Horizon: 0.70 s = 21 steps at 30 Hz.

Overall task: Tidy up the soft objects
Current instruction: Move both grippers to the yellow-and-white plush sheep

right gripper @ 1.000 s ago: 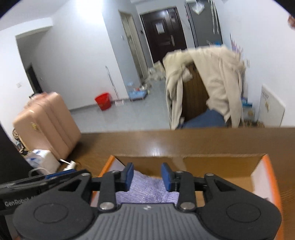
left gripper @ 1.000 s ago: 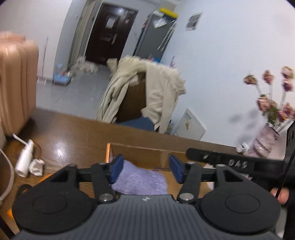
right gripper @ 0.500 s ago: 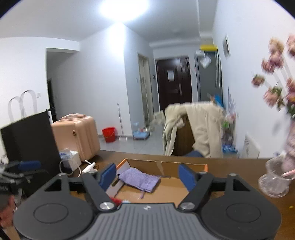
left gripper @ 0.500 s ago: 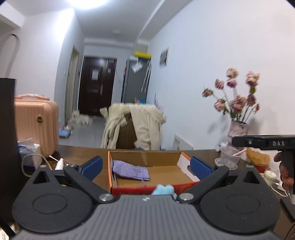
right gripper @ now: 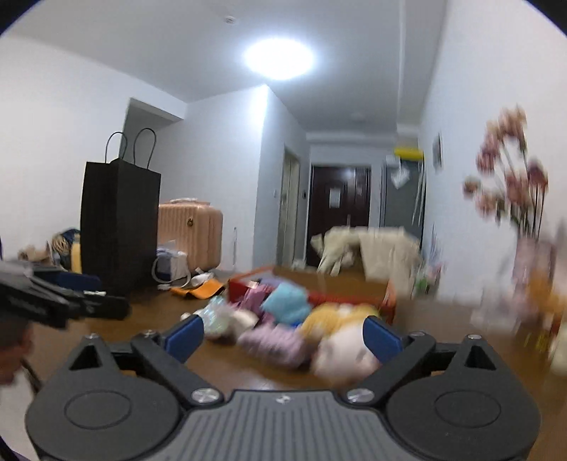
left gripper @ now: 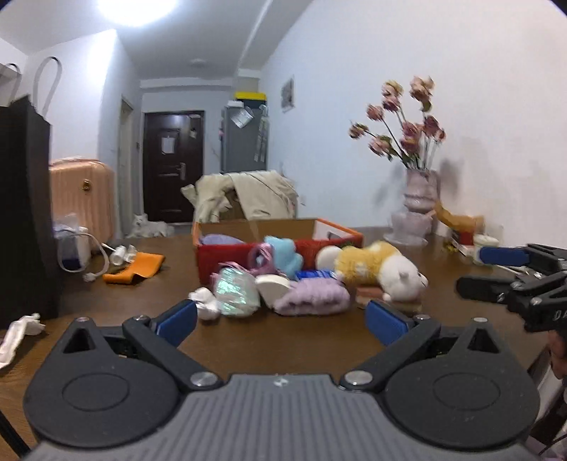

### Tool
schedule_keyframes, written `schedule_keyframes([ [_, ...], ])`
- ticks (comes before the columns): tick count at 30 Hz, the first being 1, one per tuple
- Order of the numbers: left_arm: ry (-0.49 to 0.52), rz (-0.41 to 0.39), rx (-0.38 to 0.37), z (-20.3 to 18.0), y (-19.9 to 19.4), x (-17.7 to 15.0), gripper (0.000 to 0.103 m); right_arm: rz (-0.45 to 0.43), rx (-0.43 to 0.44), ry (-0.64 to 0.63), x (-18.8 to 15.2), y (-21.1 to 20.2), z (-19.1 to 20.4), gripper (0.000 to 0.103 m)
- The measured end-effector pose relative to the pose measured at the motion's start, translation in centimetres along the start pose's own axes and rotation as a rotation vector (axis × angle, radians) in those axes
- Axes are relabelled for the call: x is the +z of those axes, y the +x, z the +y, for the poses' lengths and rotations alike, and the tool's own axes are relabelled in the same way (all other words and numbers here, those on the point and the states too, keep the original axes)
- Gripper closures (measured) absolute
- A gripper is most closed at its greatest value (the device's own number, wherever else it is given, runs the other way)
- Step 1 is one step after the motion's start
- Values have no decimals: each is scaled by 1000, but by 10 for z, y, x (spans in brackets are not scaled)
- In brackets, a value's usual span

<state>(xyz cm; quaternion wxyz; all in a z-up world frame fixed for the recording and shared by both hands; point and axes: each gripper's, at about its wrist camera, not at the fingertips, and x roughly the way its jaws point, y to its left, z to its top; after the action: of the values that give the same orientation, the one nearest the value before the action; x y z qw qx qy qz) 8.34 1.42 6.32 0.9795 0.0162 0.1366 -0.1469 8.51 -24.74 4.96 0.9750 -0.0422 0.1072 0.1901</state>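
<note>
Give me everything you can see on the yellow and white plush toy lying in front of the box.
The plush toy is a furry stuffed animal with a yellow back and a white face and belly. It lies on its side on the brown table, head toward the right, just in front of the red box. Its rear end seems to meet the other soft things in the pile. No gripper touches it. In the right wrist view it is blurred.

Lit from overhead by ceiling lamp (left gripper: 136,9), blown out to white glare in both views. Cool, even brightness; faint shadow on wall behind flowers (left gripper: 400,120). Left wrist view mildly soft. Right wrist view heavily motion-smeared, worst at right edge. Strong fisheye bending, dark corners.
</note>
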Motion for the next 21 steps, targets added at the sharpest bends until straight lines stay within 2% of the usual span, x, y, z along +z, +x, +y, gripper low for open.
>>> schedule_keyframes([
  [3, -11, -4, -28, -2, 7, -1, 0, 18, -75, -15, 0, 4, 2, 8],
  [6, -45, 2, -46, -2, 17, -3, 0, 25, -69, 35, -1, 10, -4, 8],
  [9, -50, 32, -64, -5, 35, -7, 0, 46, -79, 20, -6, 20, -7, 11],
  [13, -36, 66, -82, -11, 66, -3, 0, 72, -109, 38, -8, 49, -23, 15],
  [18, -15, 49, -126, -22, 113, 15, 0, 124, -152, 72, -10, 90, -43, 27],
  [21, 9, 89, -160, -32, 153, 26, 8, 137, -166, 88, -9, 106, -52, 30],
])
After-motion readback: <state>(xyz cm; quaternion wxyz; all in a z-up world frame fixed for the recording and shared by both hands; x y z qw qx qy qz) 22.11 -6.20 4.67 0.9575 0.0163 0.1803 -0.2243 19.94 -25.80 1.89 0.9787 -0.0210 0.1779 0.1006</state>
